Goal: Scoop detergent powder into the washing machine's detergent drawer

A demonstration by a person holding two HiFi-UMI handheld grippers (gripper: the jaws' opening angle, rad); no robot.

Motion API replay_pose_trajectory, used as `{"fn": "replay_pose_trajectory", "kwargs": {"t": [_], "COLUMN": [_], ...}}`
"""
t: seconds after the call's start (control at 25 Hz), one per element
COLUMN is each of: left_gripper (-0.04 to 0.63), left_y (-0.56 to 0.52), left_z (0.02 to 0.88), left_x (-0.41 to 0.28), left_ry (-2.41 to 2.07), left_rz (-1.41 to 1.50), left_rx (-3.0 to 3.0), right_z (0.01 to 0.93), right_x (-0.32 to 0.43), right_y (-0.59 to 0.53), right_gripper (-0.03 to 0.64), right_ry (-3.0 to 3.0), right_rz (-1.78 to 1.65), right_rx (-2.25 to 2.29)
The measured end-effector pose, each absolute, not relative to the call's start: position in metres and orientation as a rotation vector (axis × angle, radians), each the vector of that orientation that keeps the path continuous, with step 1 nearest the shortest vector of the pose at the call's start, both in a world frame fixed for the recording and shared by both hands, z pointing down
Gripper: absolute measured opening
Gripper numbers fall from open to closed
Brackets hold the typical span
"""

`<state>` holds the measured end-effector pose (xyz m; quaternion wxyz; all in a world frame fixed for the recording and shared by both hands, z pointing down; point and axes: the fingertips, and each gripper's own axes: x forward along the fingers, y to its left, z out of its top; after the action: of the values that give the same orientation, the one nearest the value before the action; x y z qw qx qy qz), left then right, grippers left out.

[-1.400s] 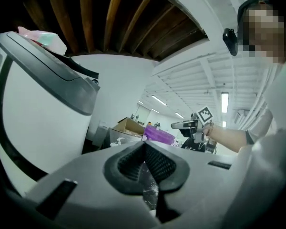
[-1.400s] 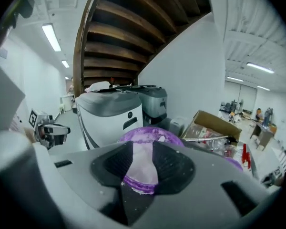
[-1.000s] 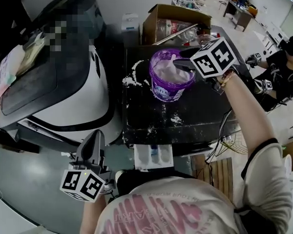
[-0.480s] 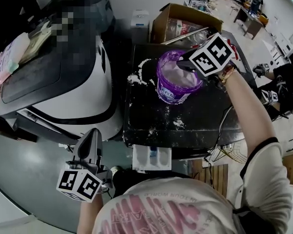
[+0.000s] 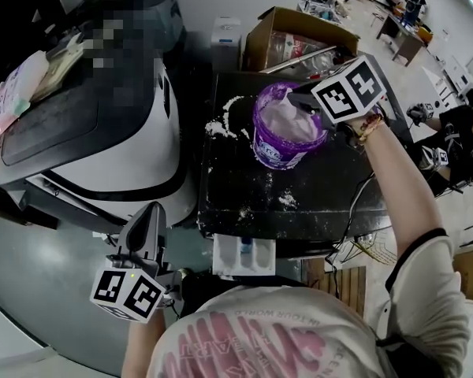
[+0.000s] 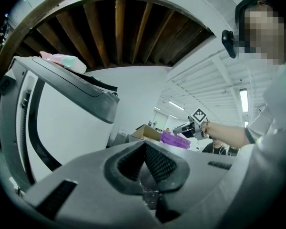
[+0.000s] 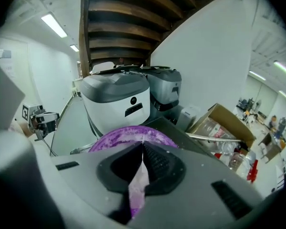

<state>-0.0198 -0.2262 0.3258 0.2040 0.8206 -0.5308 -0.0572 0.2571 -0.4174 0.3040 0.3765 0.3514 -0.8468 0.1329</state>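
A purple tub [image 5: 277, 150] of white detergent powder stands on the black machine top [image 5: 339, 195]. My right gripper [image 5: 298, 101] reaches over its far rim; its jaws have just been closing and are now shut on a pale lilac scoop handle [image 7: 136, 187]. The tub's rim [image 7: 115, 136] shows just beyond the right gripper [image 7: 142, 152]. The white detergent drawer [image 5: 244, 255] juts open from the machine's front edge. My left gripper [image 5: 153, 213] hangs low at the left, away from the tub, and the left gripper [image 6: 145, 150] is shut with nothing in it.
Spilled powder [image 5: 221, 124] lies left of the tub and in front of it. A white and grey machine [image 5: 102, 140] stands at the left. An open cardboard box [image 5: 299, 31] sits behind the tub. A person [image 5: 465, 128] sits at the right.
My right gripper has settled a little lower onto the tub's far rim. The left gripper has stayed where it was.
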Motion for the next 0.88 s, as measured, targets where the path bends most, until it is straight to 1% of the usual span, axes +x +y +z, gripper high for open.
{"fn": "replay_pose_trajectory", "kwargs": {"t": [0.32,0.88], "left_gripper": [0.002,0.002], "left_y": [-0.229,-0.224], "left_z": [0.328,0.326], "left_x": [-0.011,-0.005], "left_ry": [-1.453,-1.450], "left_rz": [-0.160,-0.174], "left_rx": [2.300,2.307], "right_z": [0.307,0.318], "right_x": [0.252,0.221], "right_y": [-0.429,-0.395], "right_gripper": [0.003,0.002], "right_ry": [-2.135,-2.213], "right_rz": [0.280,0.402], "right_rx": [0.976,0.787]}}
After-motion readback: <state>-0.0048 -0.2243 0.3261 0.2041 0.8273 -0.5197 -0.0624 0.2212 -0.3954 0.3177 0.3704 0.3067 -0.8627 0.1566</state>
